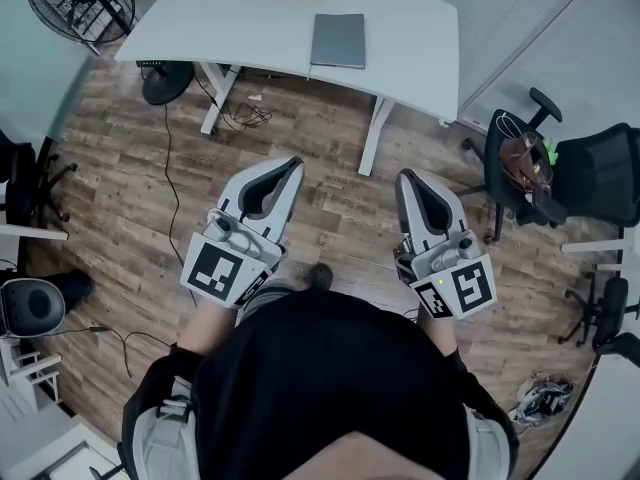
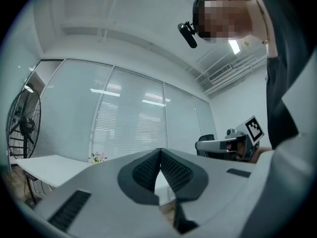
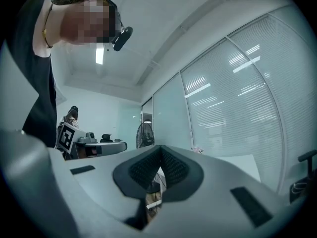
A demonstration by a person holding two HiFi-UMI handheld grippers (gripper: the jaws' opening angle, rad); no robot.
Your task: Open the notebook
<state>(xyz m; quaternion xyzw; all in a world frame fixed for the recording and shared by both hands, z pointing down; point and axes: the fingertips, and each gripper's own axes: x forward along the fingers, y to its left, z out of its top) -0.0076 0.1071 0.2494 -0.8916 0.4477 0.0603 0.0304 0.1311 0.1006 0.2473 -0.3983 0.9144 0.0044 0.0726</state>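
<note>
Notebook (image 1: 338, 40) lies shut on the desk (image 1: 250, 18), with left tool (image 1: 292, 165) and right tool (image 1: 405, 177) clenched empty.

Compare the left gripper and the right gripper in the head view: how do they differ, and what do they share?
The left gripper leans up and rightward. The right gripper leans up and leftward, so their tips converge. The left gripper's cube bears a different marker pattern from the right gripper's cube. Both are shut, hold nothing, and hang over the floor, short of the desk with the closed notebook.
</note>
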